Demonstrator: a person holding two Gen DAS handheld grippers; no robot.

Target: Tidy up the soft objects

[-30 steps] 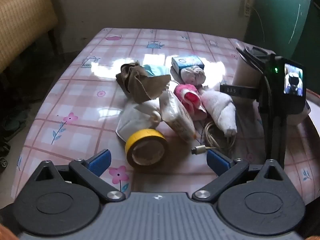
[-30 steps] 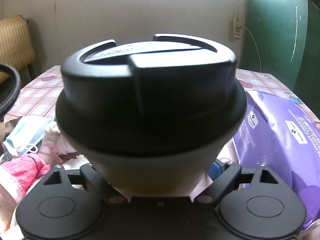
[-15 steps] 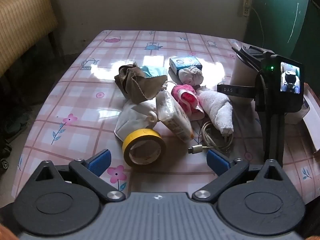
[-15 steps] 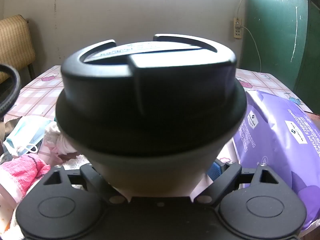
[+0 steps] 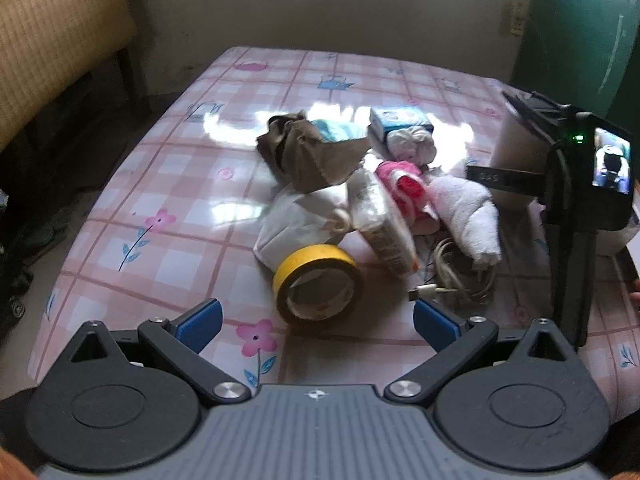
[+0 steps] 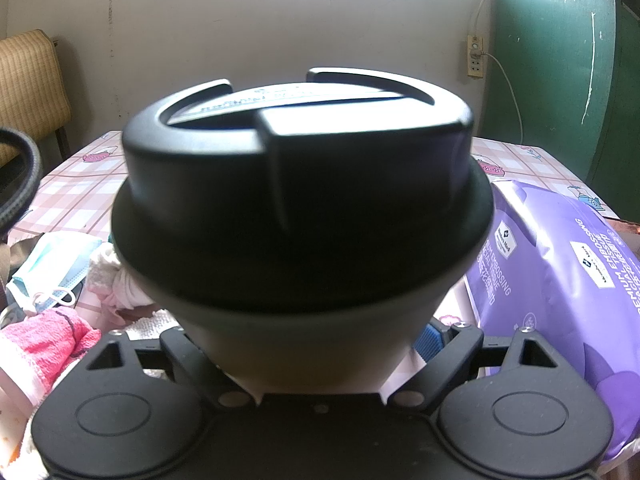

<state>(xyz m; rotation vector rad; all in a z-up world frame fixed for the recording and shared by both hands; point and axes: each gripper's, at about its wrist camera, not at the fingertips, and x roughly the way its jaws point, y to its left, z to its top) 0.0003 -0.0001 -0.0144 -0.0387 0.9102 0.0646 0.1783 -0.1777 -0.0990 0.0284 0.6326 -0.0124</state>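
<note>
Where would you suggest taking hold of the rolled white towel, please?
Grip the rolled white towel across its thick middle, coming down from above with the open left claw. It lies flat as a roll, its near end over the cable and the pink cloth against one side, so the ends are crowded.

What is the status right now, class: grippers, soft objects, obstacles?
Left gripper open, empty, above table edge. Right gripper around lidded cup. Soft pile unsorted; yellow tape roll and cable in the way.
</note>
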